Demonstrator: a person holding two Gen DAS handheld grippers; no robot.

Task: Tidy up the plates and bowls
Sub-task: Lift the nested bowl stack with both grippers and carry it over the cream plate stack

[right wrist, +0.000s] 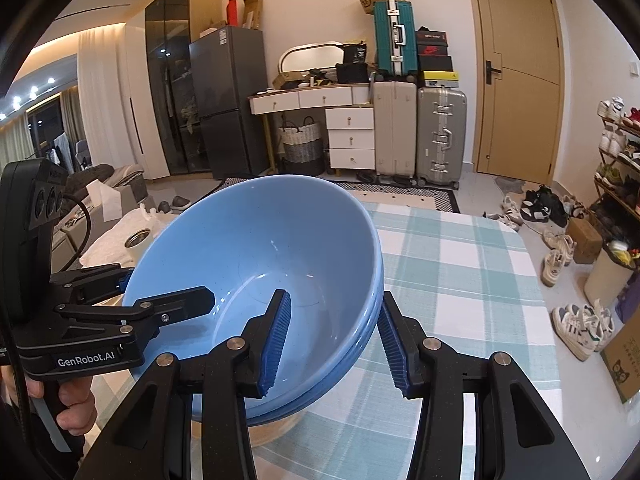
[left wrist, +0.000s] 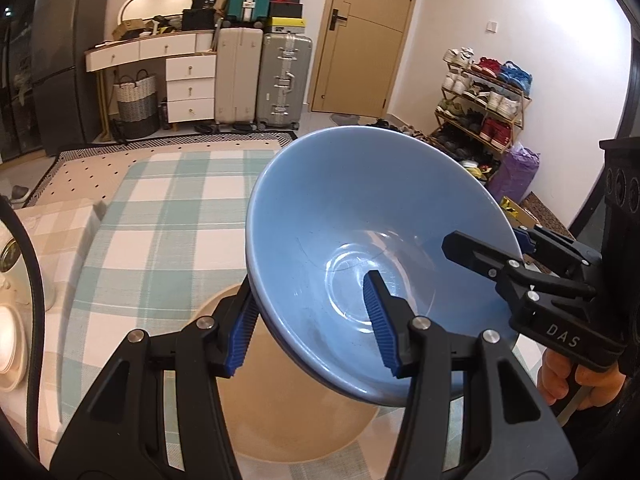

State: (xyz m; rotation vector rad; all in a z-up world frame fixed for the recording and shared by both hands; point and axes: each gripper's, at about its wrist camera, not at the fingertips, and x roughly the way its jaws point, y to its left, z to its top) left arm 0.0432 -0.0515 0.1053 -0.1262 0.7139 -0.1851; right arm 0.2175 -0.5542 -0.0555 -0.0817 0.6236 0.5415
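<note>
Two stacked blue bowls (left wrist: 340,208) (right wrist: 256,240) hang tilted above the checked tablecloth, held from both sides. My left gripper (left wrist: 310,292) is shut on their near wall, one blue pad inside and one outside; it grips the left rim (right wrist: 166,286) in the right wrist view. My right gripper (right wrist: 334,296) is clamped on the opposite wall in the same way and holds the right rim (left wrist: 486,240) in the left wrist view. A tan plate (left wrist: 300,420) (right wrist: 276,428) lies on the table right below the bowls, partly hidden by them.
The table (left wrist: 160,208) (right wrist: 448,264) wears a green and white checked cloth. A white lit appliance (left wrist: 16,300) stands at its left edge. A tissue box and a white cloth (right wrist: 120,216) lie beyond. Suitcases (right wrist: 420,132) and a shoe rack (left wrist: 484,108) stand along the walls.
</note>
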